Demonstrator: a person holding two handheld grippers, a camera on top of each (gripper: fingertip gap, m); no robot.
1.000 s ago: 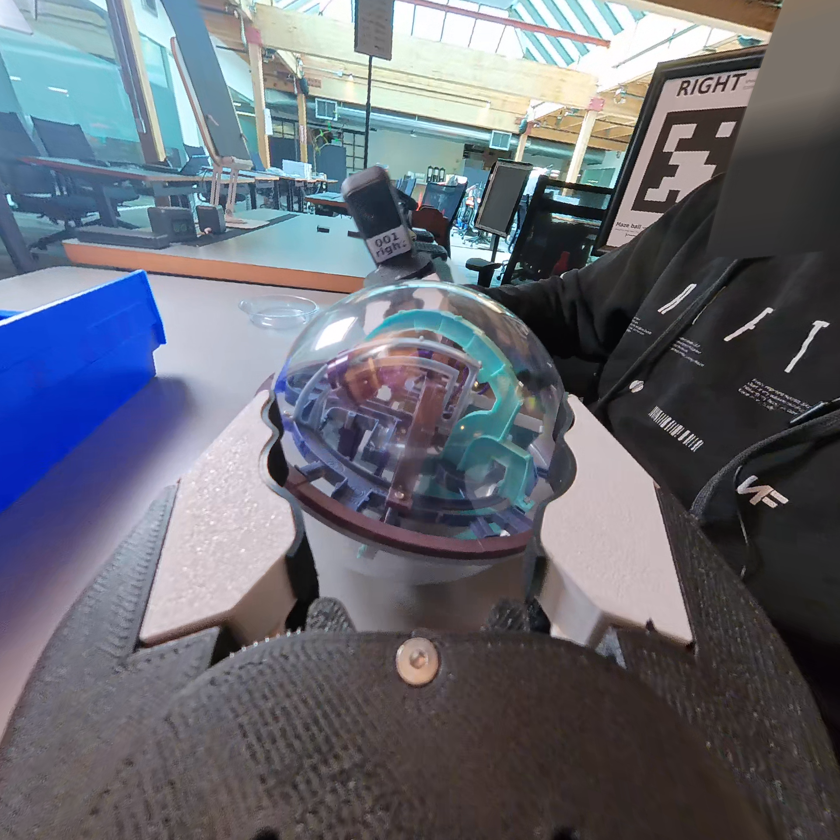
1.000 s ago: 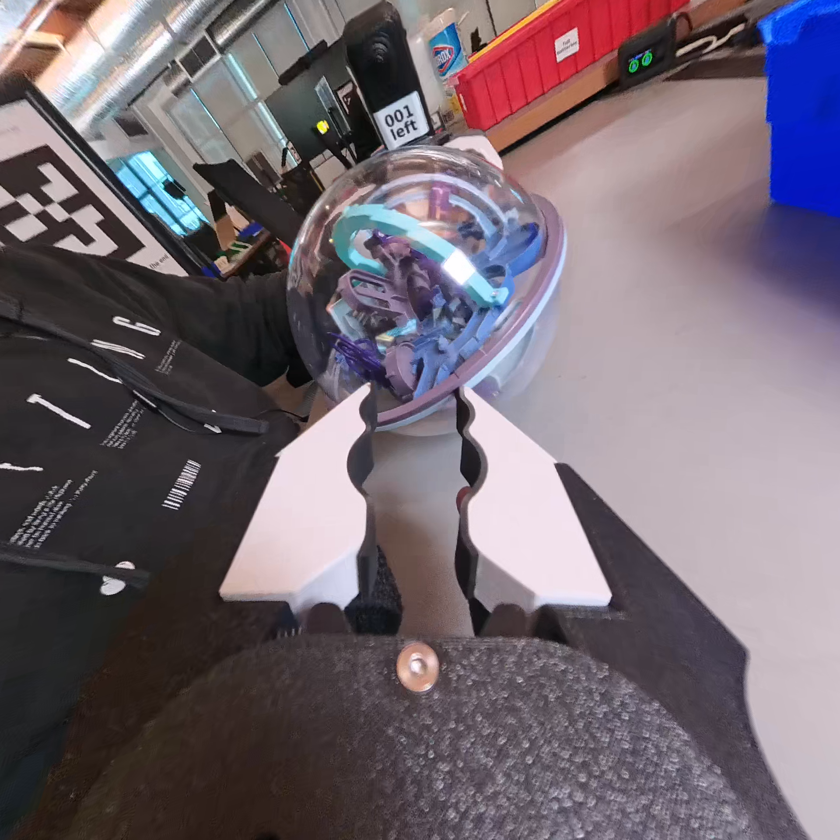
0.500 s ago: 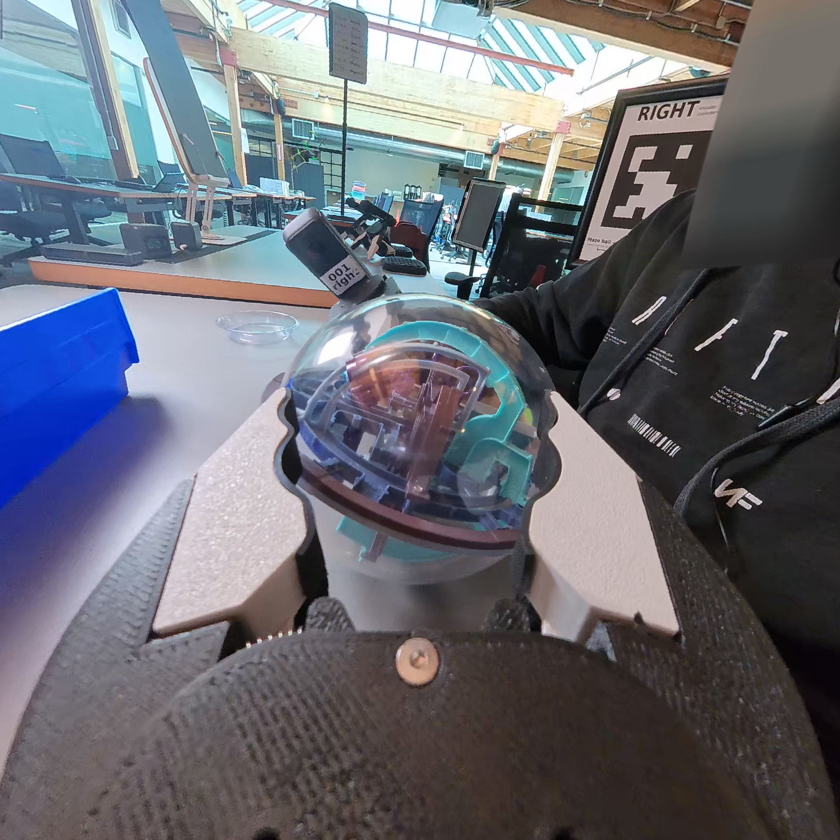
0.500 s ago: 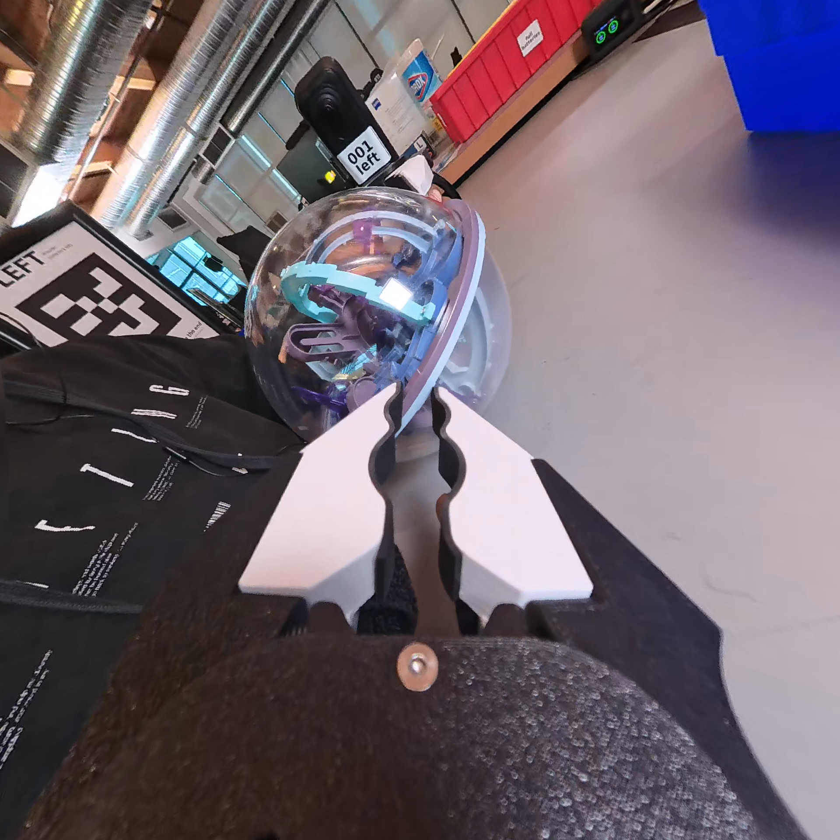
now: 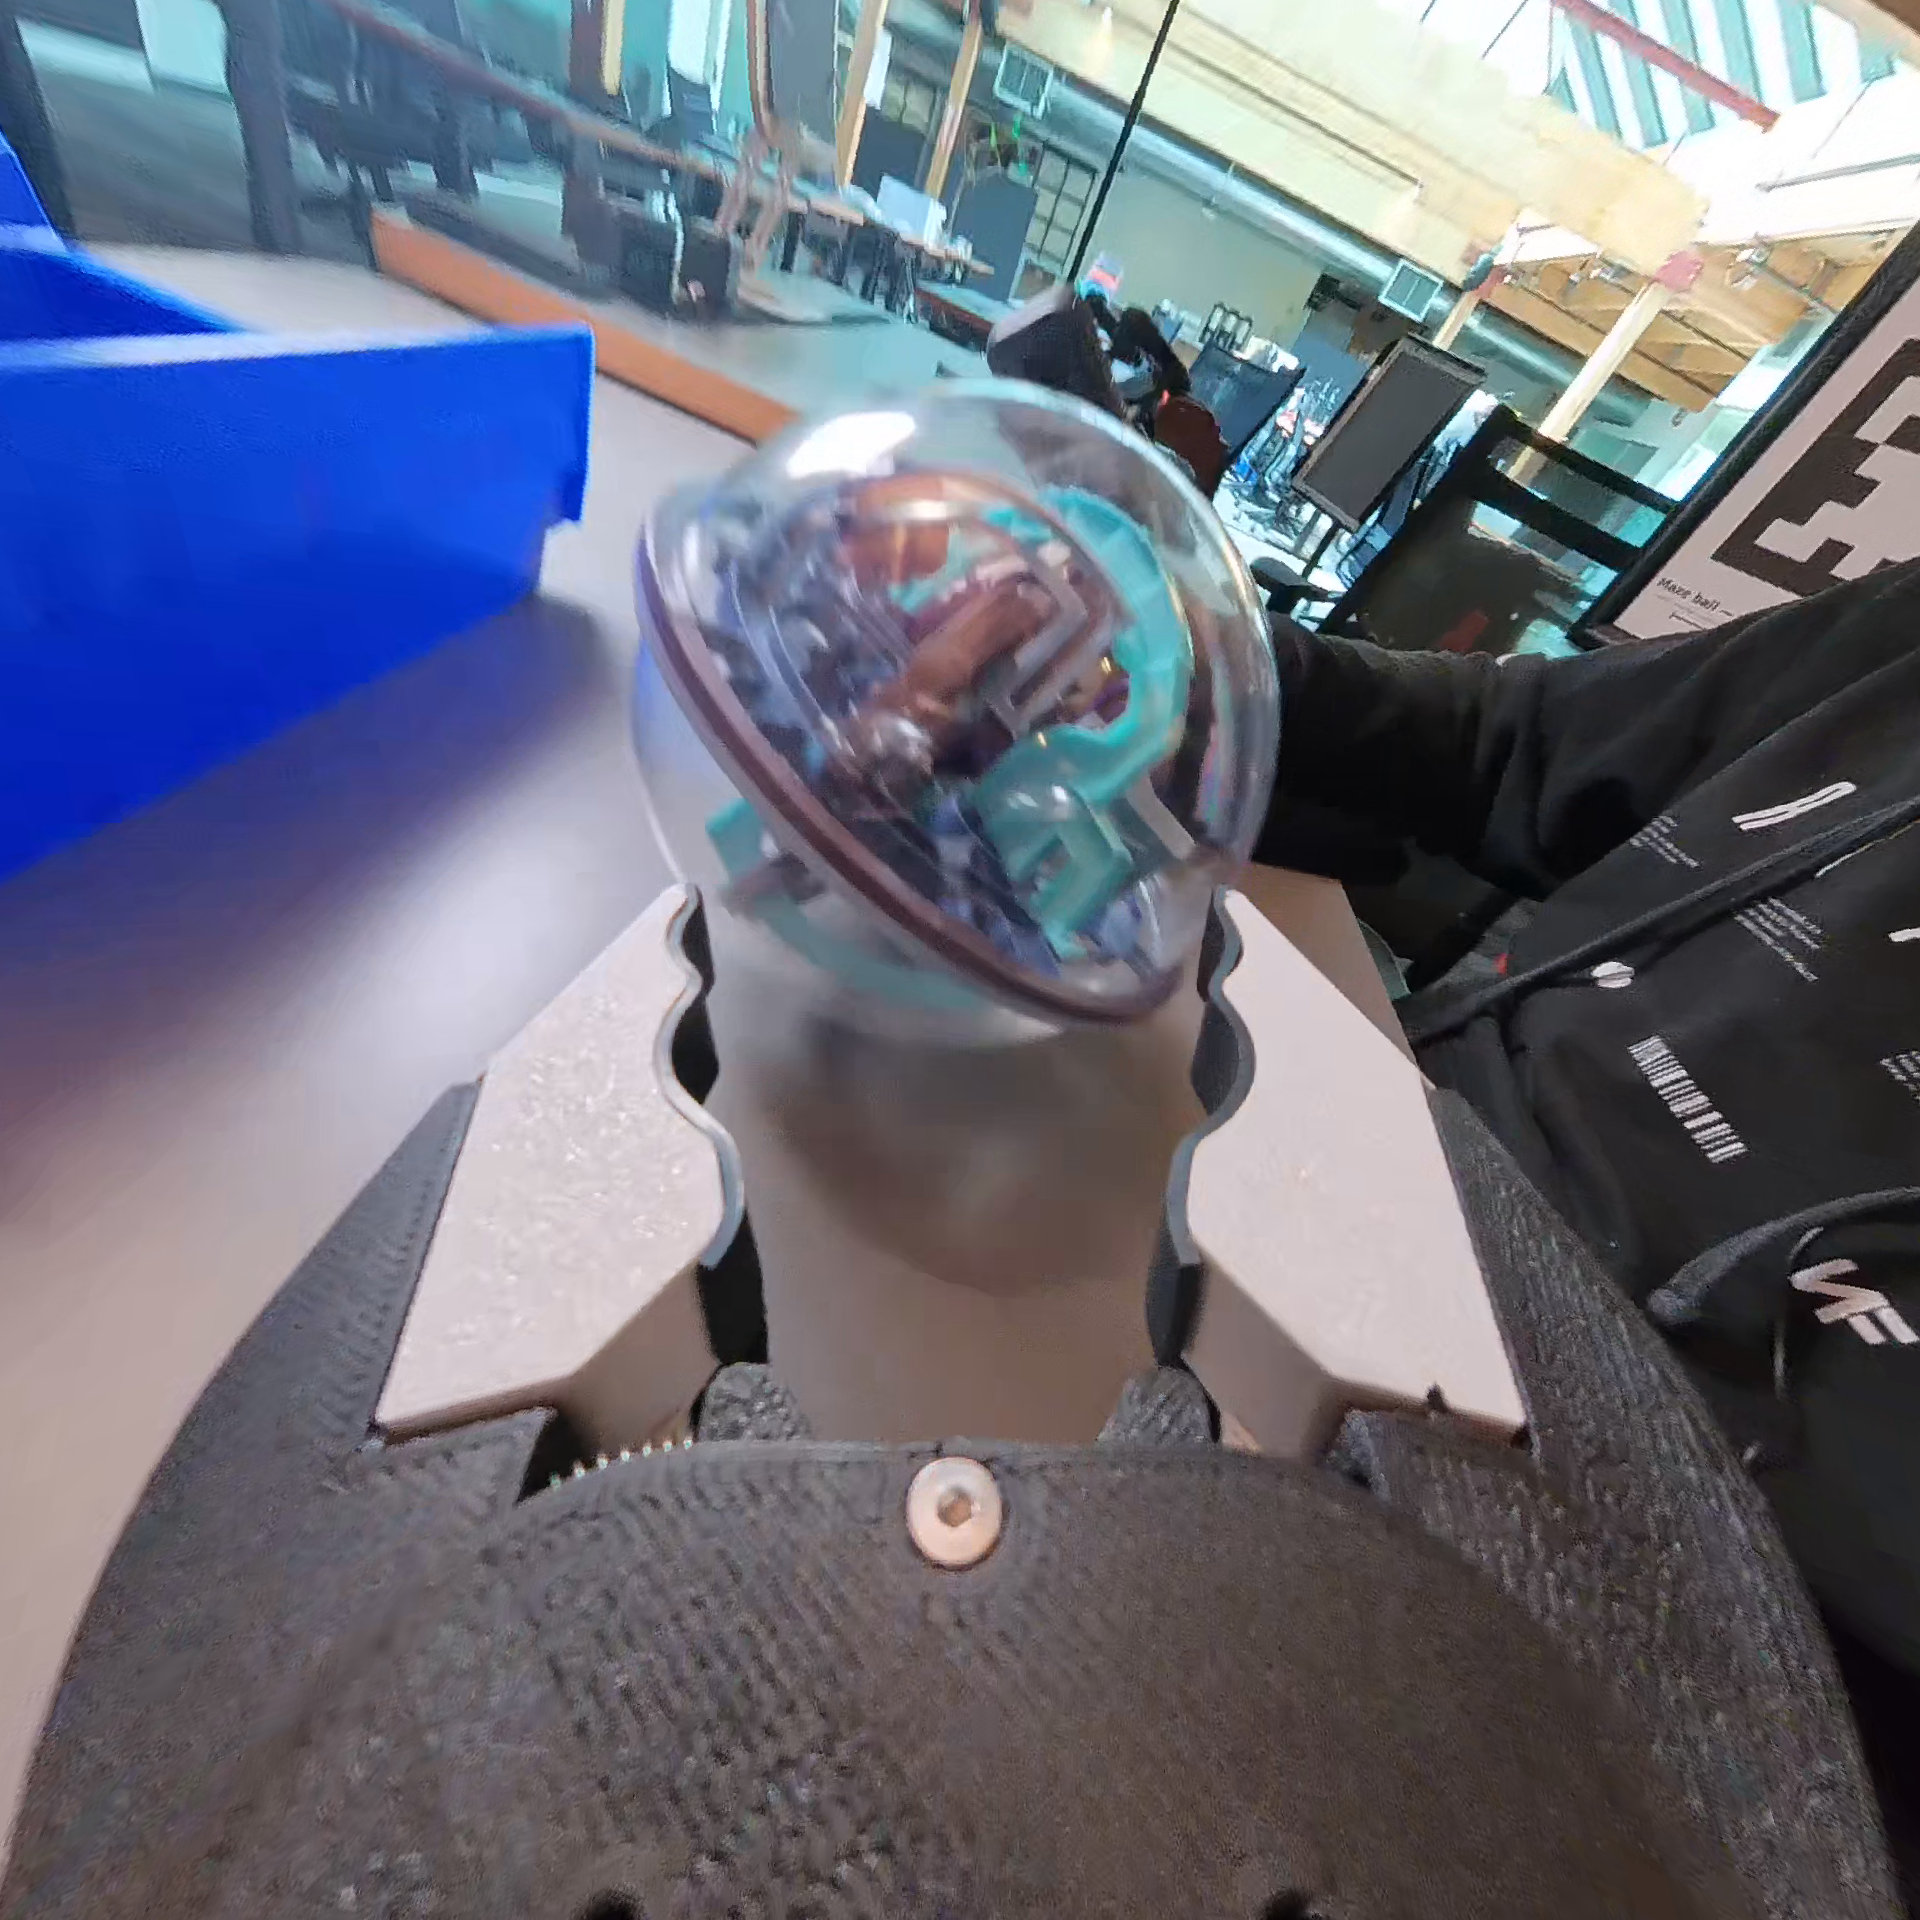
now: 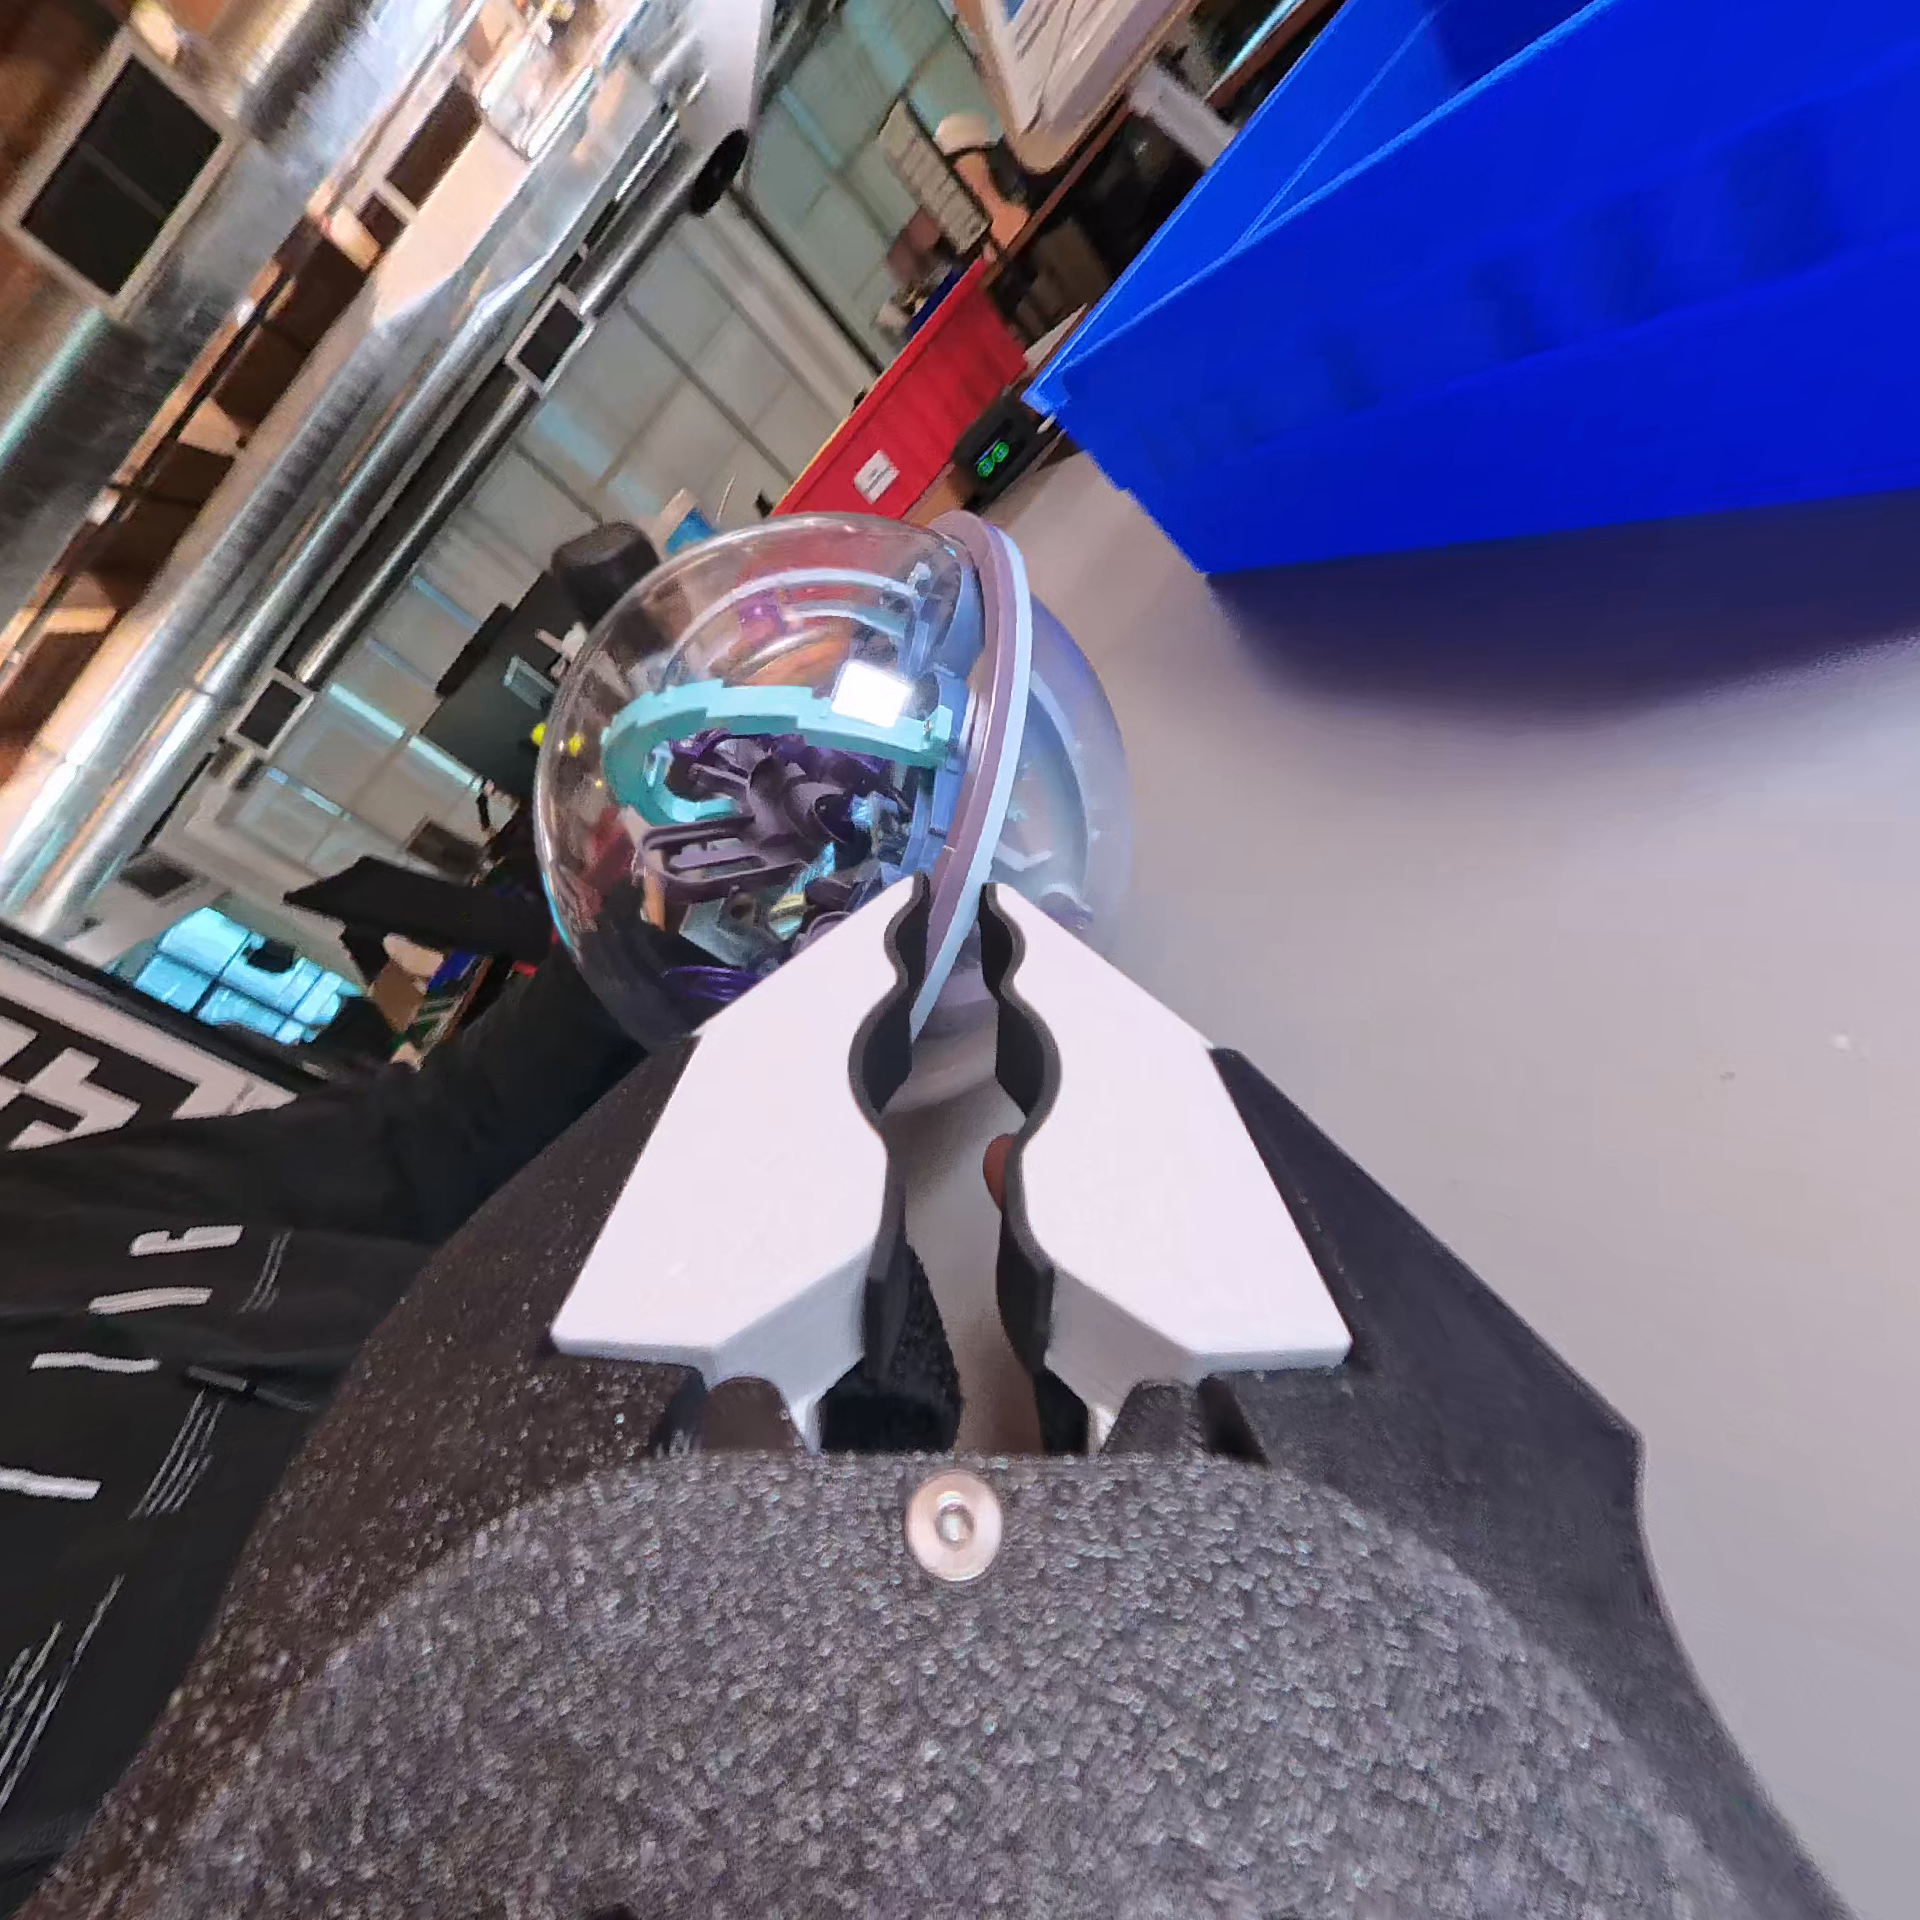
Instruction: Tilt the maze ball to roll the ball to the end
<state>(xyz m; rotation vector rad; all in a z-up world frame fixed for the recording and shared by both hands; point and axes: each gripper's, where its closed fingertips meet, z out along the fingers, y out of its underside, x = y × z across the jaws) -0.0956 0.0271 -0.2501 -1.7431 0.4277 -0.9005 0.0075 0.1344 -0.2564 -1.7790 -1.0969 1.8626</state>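
Clear maze ball (image 5: pixel 951 717) enclosing coloured tracks

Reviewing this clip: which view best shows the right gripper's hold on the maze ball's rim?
The right wrist view. There the right gripper is shut on the purple rim of the maze ball, a fingertip either side. In the left wrist view the maze ball is blurred and hides that pinch; only a dark camera body shows behind it.

Grey table (image 5: pixel 260 1039), blue bin (image 6: pixel 1558 343), timber-beamed ceiling (image 5: pixel 1351 135).
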